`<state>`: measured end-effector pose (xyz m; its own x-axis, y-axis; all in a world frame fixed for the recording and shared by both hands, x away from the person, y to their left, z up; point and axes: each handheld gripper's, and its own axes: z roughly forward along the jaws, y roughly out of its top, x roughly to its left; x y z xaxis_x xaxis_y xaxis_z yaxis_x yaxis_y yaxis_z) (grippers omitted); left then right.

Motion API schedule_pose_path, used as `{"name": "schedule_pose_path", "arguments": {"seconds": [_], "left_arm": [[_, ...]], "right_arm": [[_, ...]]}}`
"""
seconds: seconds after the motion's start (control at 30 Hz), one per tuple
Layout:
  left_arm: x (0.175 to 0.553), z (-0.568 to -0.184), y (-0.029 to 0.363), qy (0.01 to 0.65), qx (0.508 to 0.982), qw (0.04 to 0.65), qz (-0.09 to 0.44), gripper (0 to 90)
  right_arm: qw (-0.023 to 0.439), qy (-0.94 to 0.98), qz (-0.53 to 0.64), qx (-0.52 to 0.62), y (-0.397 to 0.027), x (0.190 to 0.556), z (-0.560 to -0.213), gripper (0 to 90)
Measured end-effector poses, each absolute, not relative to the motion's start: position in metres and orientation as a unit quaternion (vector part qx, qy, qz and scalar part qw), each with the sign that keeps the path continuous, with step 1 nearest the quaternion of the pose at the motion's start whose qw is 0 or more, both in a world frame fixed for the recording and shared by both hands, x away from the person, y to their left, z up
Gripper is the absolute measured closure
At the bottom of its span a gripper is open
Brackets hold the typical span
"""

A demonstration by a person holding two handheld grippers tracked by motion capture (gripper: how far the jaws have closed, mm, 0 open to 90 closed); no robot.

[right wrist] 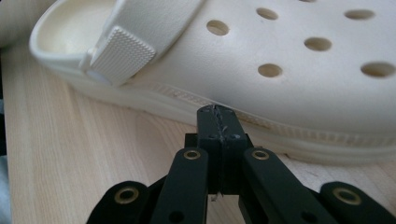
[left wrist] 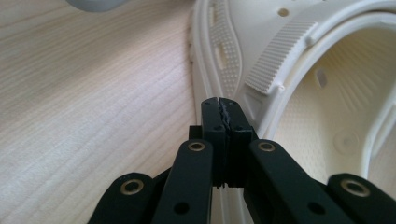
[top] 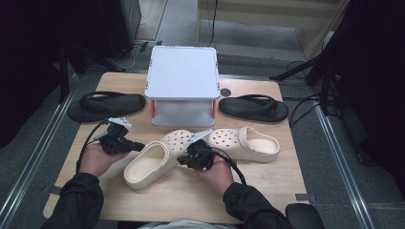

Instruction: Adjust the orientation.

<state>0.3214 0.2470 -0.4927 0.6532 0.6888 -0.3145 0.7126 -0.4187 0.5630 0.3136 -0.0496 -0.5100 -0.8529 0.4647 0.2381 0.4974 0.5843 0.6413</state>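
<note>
Cream foam clog (top: 148, 166) lies on the wooden table (top: 267, 181), nearest the person, heel opening toward the front edge and toe angled toward the table's middle. Left gripper (top: 136, 146) sits at the clog's left flank; in the left gripper view its jaws are pressed together with nothing between them, tips (left wrist: 223, 103) against or just short of the clog's side wall (left wrist: 224, 60) below the ribbed strap end; contact cannot be confirmed. Right gripper (top: 181, 160) sits at the clog's right flank, over the perforated upper. In the right gripper view its jaws are likewise together and empty, tips (right wrist: 217, 111) at the sole rim of a clog (right wrist: 299, 70), just beside it.

Second clog (top: 246, 143) lies behind and right, toe touching or nearly touching the first.

Farther back: a white lidded box (top: 182, 86) at centre, a black flip-flop (top: 106, 105) to its left, another black flip-flop (top: 254, 108) to its right.
</note>
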Motion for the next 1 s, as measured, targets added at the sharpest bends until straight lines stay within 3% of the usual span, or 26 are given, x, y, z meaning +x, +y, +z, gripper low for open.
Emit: {"name": "schedule_pose_path", "arguments": {"seconds": [0.53, 1.0], "left_arm": [[0.309, -0.493, 0.230, 0.408, 0.842, 0.351, -0.037, 90.0], [0.306, -0.493, 0.217, 0.411, 0.840, 0.353, -0.020, 88.3]], "right_arm": [[0.011, -0.879, -0.367, -0.306, -0.054, 0.331, -0.509, 90.0], [-0.006, -0.873, -0.366, -0.321, -0.055, 0.345, -0.508, 90.0]]}}
